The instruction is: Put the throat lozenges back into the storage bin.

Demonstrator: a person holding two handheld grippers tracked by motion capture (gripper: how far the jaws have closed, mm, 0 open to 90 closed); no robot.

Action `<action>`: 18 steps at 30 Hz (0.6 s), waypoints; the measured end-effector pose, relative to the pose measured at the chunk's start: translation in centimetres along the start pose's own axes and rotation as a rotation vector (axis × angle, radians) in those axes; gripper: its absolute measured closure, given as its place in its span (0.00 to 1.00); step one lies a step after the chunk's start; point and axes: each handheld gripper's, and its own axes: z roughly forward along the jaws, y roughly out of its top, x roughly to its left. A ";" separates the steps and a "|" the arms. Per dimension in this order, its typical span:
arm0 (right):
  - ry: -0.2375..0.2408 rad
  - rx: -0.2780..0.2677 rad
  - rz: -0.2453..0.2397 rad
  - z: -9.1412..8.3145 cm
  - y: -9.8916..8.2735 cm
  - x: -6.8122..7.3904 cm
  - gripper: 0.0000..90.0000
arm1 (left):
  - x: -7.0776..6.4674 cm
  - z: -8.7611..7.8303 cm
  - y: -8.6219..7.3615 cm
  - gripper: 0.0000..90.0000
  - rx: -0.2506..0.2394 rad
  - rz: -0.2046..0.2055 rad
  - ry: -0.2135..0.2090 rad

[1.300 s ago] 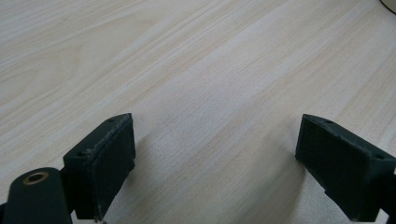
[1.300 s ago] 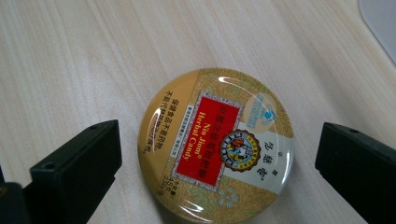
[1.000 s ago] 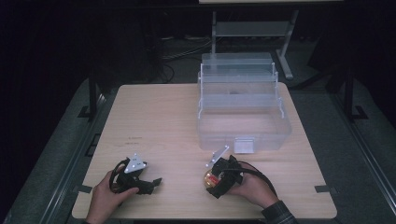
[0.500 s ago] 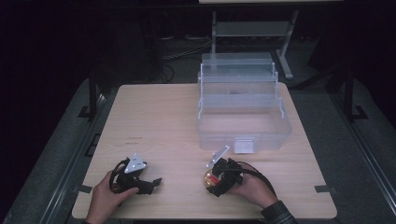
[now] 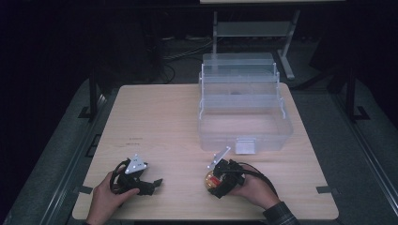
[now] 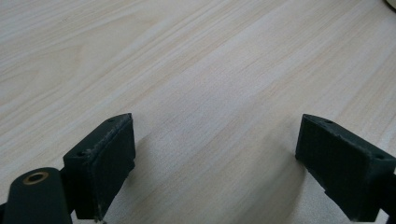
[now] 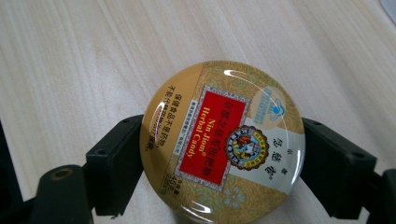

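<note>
At the near edge of a pale wooden table (image 5: 164,122), a person's two hands each held a gripper. The right gripper (image 7: 219,154) sat near the middle of that edge, and its fingers (image 7: 116,163) had just been closing: they were clamped on a round candy tin (image 7: 223,142), one pad pressing each side of its rim. The tin lay flat on the table, gold lid up, with a red label reading "Herbal Candy". From above, the tin (image 5: 212,180) showed as a small gold and red disc under the right gripper (image 5: 213,183), just short of the box.

To the left, the left gripper (image 5: 157,182) rested on the table, well apart from the tin. Its fingers (image 6: 100,161) stood wide apart with bare wood between them.

Farther off, right of centre, stood a clear plastic storage box (image 5: 244,117), open, with its lid raised at the far side and a latch on the near wall.

The step in hand looked like picking up the tin, probably to place it in the box. To do it well, the grip should stay across the widest part of the tin, since the rim is smooth and curved and could squirt out if held off centre. Lifting straight up and keeping the tin level would seem safest, then clearing the near wall before lowering.
</note>
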 end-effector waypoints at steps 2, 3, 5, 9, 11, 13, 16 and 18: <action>0.001 -0.003 0.002 -0.2 0.0 0.0 0.22 | 0.0 0.0 0.0 0.12 0.000 0.000 0.000; 0.000 -0.004 0.007 -0.3 0.0 -0.1 0.22 | 0.0 0.0 0.0 0.12 0.000 0.000 0.000; -0.001 -0.005 0.006 -0.5 -0.1 -0.1 0.22 | 0.0 0.0 0.0 0.12 0.001 0.001 0.000; 0.003 -0.011 0.010 -0.9 -0.1 -0.2 0.22 | 0.0 0.0 0.0 0.12 0.000 0.001 0.000; 0.005 -0.011 0.008 -1.1 -0.2 -0.2 0.22 | 0.0 0.0 0.0 0.13 -0.001 -0.001 0.000; 0.002 -0.005 0.009 -1.2 -0.2 -0.1 0.22 | 0.0 0.0 0.0 0.12 -0.002 -0.002 0.000; 0.001 -0.008 0.008 -1.6 -0.2 -0.1 0.22 | 0.0 0.0 0.0 0.12 -0.002 -0.003 0.000; -0.001 -0.013 0.008 -2.1 -0.2 -0.1 0.22 | 0.0 0.0 0.0 0.12 -0.002 -0.003 0.000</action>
